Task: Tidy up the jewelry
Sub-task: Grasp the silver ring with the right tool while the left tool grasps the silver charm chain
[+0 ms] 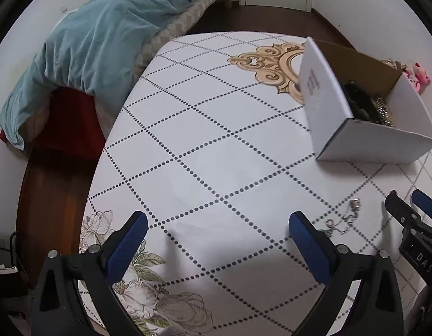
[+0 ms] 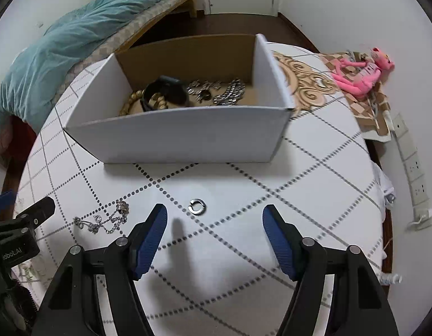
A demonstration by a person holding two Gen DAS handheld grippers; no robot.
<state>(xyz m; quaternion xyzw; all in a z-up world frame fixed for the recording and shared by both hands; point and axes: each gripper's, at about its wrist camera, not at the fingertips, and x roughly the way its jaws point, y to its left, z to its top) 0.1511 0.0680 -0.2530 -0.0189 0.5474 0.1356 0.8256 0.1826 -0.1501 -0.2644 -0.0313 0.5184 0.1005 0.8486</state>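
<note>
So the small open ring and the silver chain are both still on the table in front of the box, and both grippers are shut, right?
Not quite: the right wrist view shows the ring and chain on the table before the box, but both the left gripper and right gripper are open.

The left gripper (image 1: 217,225) hovers over a round table (image 1: 204,145) covered in a white cloth with dotted diamond lines, its blue-padded fingers (image 1: 308,240) spread wide and holding nothing. Just beside its right finger a silver chain (image 1: 344,219) lies loose on the cloth. Farther right, the right gripper (image 1: 409,204) enters at the frame edge. A white cardboard box (image 1: 353,137) stands near the table's far right side, dark and metallic jewelry (image 1: 369,106) inside. A teal duvet (image 1: 104,39) drapes the bed beyond.
</note>
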